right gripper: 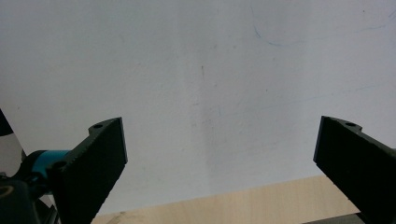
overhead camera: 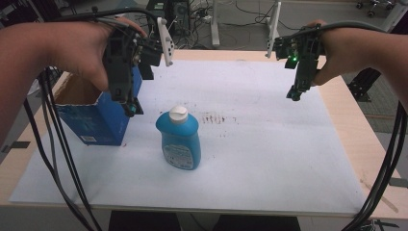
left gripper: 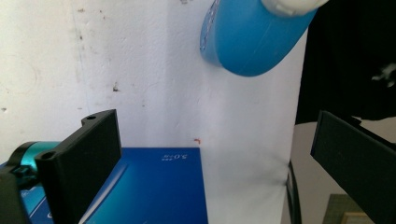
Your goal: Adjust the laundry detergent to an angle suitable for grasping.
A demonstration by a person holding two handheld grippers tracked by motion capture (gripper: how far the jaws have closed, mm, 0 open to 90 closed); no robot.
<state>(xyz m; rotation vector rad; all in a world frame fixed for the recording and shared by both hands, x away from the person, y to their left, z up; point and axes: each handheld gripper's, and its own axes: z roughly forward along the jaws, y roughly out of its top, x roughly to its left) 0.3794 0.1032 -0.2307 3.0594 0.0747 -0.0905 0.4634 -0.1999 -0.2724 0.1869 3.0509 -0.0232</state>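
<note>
**Both grippers open above the counter**

The left gripper point(overhead camera: 131, 107) hangs over the blue box point(overhead camera: 98, 120), and its jaws stand wide apart with nothing between them. The bottle point(overhead camera: 179, 138) stands upright on the white sheet point(overhead camera: 269, 159), just beside these jaws and apart from the box. In the left gripper view the bottle point(left gripper: 252, 37) is ahead of the jaws. The right gripper point(overhead camera: 294, 94) is far from the bottle; its jaws are also open and empty, above the bare sheet and the counter point(overhead camera: 358, 139) edge.
</note>
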